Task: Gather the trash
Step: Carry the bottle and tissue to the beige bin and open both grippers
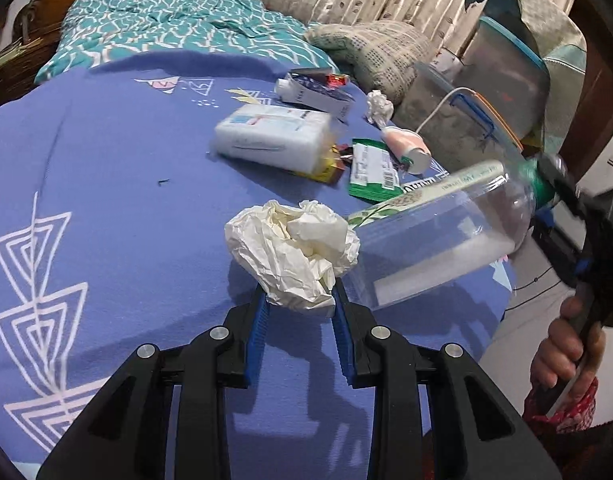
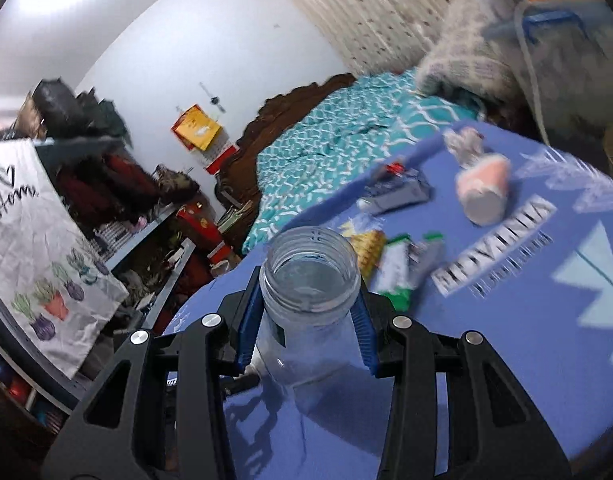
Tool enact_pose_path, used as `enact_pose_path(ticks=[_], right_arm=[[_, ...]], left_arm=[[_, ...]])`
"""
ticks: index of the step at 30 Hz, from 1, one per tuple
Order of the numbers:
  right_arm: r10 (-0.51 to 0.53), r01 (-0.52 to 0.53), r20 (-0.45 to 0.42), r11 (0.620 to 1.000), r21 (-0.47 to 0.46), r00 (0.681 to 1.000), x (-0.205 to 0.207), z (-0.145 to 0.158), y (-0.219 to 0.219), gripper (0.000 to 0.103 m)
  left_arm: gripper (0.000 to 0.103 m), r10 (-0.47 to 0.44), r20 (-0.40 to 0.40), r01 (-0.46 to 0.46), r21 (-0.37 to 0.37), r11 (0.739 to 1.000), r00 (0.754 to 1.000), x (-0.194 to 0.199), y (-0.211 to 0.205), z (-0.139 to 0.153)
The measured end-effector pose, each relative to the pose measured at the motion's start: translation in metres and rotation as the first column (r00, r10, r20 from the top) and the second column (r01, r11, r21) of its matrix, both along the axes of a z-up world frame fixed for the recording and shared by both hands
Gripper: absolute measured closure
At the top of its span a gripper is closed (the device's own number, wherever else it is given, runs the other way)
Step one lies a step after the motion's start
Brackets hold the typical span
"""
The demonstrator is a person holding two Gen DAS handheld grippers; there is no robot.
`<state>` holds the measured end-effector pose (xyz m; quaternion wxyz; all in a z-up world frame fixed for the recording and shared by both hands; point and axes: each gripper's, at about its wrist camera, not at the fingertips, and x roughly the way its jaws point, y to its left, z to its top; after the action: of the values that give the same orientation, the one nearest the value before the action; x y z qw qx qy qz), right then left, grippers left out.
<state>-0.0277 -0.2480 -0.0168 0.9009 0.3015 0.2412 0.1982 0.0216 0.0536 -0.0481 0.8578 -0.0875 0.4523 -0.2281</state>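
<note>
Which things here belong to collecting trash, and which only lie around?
Trash job:
- crumpled paper, gripped in left tongs
- clear bottle, gripped in right tongs
- green wrapper
- small paper wad

Lying about:
- pillow
- teal bedspread

Crumpled paper (image 1: 292,252) in left tongs (image 1: 300,300)

Left gripper (image 1: 299,300) clamped, right gripper (image 2: 310,308) seemingly clamped

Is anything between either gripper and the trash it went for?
No. The left gripper already pinches the crumpled paper, and the right gripper clamps the clear bottle near its open mouth. No bin is visible.
</note>
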Motion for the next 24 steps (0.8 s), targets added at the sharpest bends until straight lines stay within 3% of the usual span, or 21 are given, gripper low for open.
enact_pose_path(ticks=[5,9,13,18,24], right_arm=[[-0.016,0.025,-0.065,0.991,0.134,0.998,-0.012,-0.021,-0.031,0.060],[-0.101,0.101,-0.010,0.983,0.155,0.995,-0.024,-0.002,-0.060,0.060],[-0.197,0.191,0.054,0.977,0.098,0.979,-0.040,0.018,-0.089,0.060],[-0.302,0.298,0.065,0.953,0.059,0.951,-0.061,0.013,-0.124,0.060],[-0.427,0.423,0.047,0.903,0.081,0.903,-0.088,-0.007,-0.187,0.060]], left_arm=[[0.075,-0.016,-0.001,0.016,-0.010,1.000,1.000,0.004,-0.007,0.008],[0.075,-0.057,0.046,0.057,-0.002,0.998,0.997,0.006,-0.024,0.029],[0.075,-0.138,0.083,0.138,0.001,0.990,0.987,0.012,-0.060,0.047],[0.075,-0.275,0.085,0.273,0.032,0.961,0.958,0.020,-0.128,0.054],[0.075,-0.438,0.047,0.433,0.092,0.897,0.898,0.033,-0.225,0.045]])
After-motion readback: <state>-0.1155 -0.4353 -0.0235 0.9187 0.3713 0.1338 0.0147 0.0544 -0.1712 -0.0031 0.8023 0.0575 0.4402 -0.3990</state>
